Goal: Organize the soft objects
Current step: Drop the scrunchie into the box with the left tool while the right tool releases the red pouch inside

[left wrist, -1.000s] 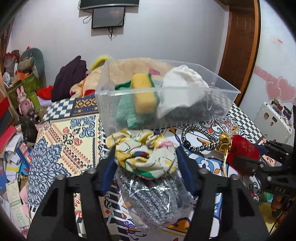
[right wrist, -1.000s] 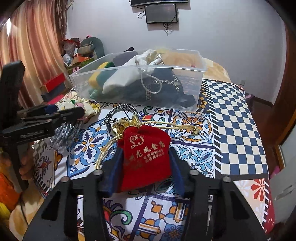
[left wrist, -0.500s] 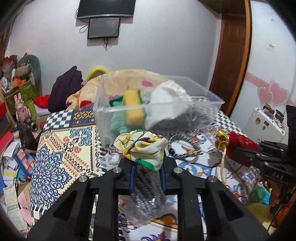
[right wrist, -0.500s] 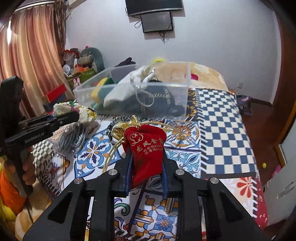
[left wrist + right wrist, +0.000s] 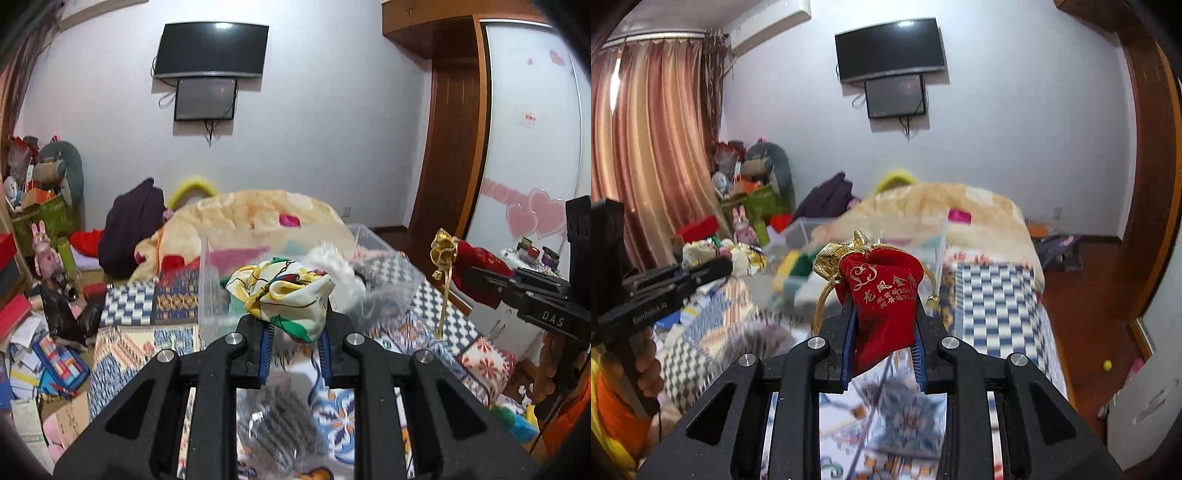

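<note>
Left wrist view: the left gripper (image 5: 294, 341) has its blue-padded fingers (image 5: 265, 347) pinched on a crumpled yellow, white and green printed cloth (image 5: 284, 295), which sits at centre frame. One second ago these fingers were spread around the cloth as it lay on the patterned bedspread (image 5: 125, 347); now cloth and gripper are raised, with the clear plastic storage bin (image 5: 212, 295) lower and behind. A bagged steel-wool scourer (image 5: 275, 428), blurred, shows at the bottom centre between the gripper arms; whether it hangs or lies I cannot tell.

Right wrist view: the right gripper (image 5: 884, 334) is clamped on a red velvet drawstring pouch with gold lettering and gold cord (image 5: 882, 295), at frame centre. Earlier its fingers stood apart beside the pouch on the bedspread; now the pouch is lifted, bin blurred behind it.
</note>
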`<state>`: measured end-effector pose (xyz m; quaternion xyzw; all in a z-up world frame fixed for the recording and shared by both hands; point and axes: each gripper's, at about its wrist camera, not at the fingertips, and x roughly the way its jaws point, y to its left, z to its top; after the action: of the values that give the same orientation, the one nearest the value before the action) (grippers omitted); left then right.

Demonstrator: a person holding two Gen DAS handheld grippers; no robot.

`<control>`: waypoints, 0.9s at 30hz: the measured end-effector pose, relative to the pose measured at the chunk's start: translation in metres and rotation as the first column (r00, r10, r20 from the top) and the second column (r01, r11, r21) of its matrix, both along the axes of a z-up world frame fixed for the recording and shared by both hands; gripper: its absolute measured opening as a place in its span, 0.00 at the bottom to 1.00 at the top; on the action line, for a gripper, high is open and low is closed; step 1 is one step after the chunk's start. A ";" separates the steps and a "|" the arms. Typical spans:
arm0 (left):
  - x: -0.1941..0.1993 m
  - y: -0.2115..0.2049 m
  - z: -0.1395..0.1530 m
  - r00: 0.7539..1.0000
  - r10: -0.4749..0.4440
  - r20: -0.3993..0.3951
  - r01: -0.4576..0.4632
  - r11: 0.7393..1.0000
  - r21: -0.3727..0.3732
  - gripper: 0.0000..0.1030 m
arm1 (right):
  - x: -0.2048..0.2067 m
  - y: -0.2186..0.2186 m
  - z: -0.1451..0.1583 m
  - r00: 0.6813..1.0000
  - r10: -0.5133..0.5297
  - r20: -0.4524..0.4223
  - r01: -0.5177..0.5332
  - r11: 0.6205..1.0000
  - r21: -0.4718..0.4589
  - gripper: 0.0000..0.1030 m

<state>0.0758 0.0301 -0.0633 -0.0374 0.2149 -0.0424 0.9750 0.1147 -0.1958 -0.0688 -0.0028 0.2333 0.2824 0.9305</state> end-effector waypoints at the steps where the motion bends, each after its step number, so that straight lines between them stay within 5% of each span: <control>1: 0.002 0.001 0.002 1.000 0.003 0.006 -0.003 1.000 0.000 0.20 | 0.004 0.001 0.005 1.000 -0.004 0.015 0.003 1.000 0.013 0.22; 12: 0.045 0.003 0.014 1.000 0.012 0.021 -0.012 1.000 0.001 0.20 | 0.043 0.024 0.018 0.998 -0.026 0.056 0.024 0.999 0.035 0.22; 22: 0.096 -0.020 -0.014 0.996 0.004 -0.088 0.002 0.998 0.065 0.20 | 0.074 0.043 -0.009 0.999 -0.035 -0.034 0.033 0.999 -0.038 0.23; 27: 0.109 -0.023 -0.027 0.990 -0.010 -0.142 0.016 0.999 0.039 0.20 | 0.083 0.051 -0.024 0.996 -0.021 -0.089 0.014 0.997 -0.074 0.23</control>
<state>0.1852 0.0066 -0.0908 -0.0195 0.2846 -0.0417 0.9575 0.1973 -0.1450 -0.0931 -0.0221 0.2852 0.2653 0.9208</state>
